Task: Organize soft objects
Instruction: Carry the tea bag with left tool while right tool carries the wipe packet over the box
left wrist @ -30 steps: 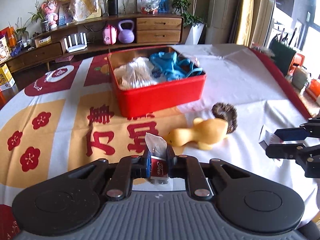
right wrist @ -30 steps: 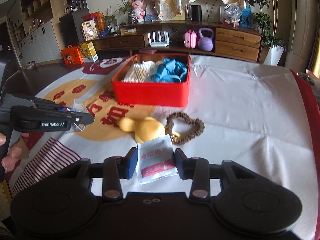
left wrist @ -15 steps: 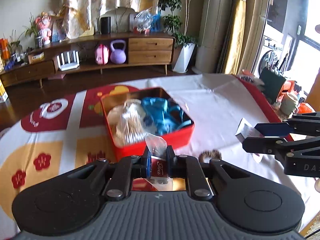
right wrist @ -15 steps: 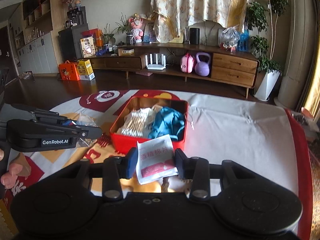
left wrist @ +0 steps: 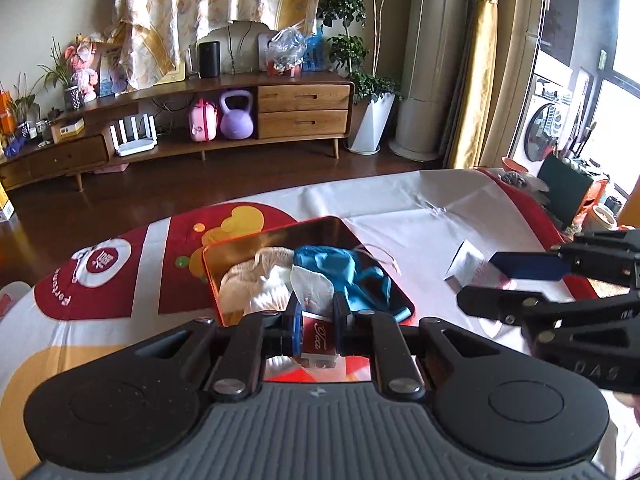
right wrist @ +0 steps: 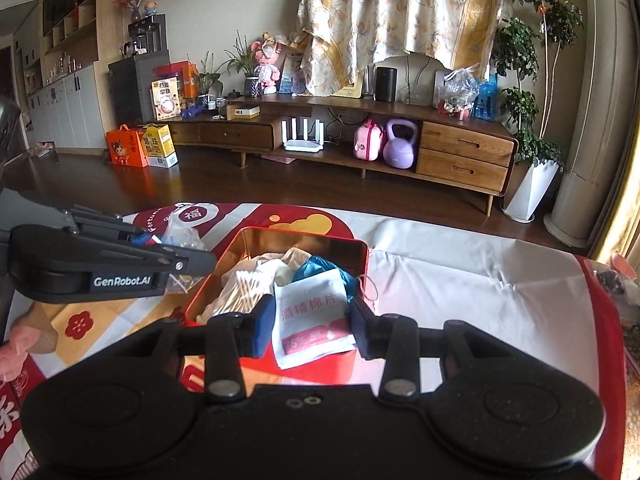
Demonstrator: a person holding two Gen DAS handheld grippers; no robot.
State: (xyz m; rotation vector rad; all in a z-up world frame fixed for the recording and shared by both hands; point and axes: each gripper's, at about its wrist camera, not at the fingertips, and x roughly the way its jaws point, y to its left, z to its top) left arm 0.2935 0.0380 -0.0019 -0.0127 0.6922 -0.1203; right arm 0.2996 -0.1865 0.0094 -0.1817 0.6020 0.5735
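My left gripper (left wrist: 316,312) is shut on a small red tea packet (left wrist: 316,338) with a clear plastic top. It hangs above the near edge of the red tin (left wrist: 211,280). The tin holds a bag of cotton swabs (left wrist: 256,288) and a blue cloth (left wrist: 340,268). My right gripper (right wrist: 310,316) is shut on a white sachet with red print (right wrist: 310,320), also over the tin's (right wrist: 304,234) near side. Each gripper shows in the other's view: the right one (left wrist: 476,280) at the right edge, the left one (right wrist: 184,250) at the left.
A white, red and yellow tablecloth (right wrist: 460,276) covers the table. The far table edge meets dark wooden floor. A wooden sideboard (right wrist: 460,152) with a purple kettlebell (right wrist: 400,148) stands by the wall. Cluttered items sit off the table's right edge (left wrist: 568,196). A hand (right wrist: 16,344) shows low left.
Both grippers have risen and moved forward until they hang over the red tin, each still holding its packet. The yellow plush and the brown ring have dropped out of view.
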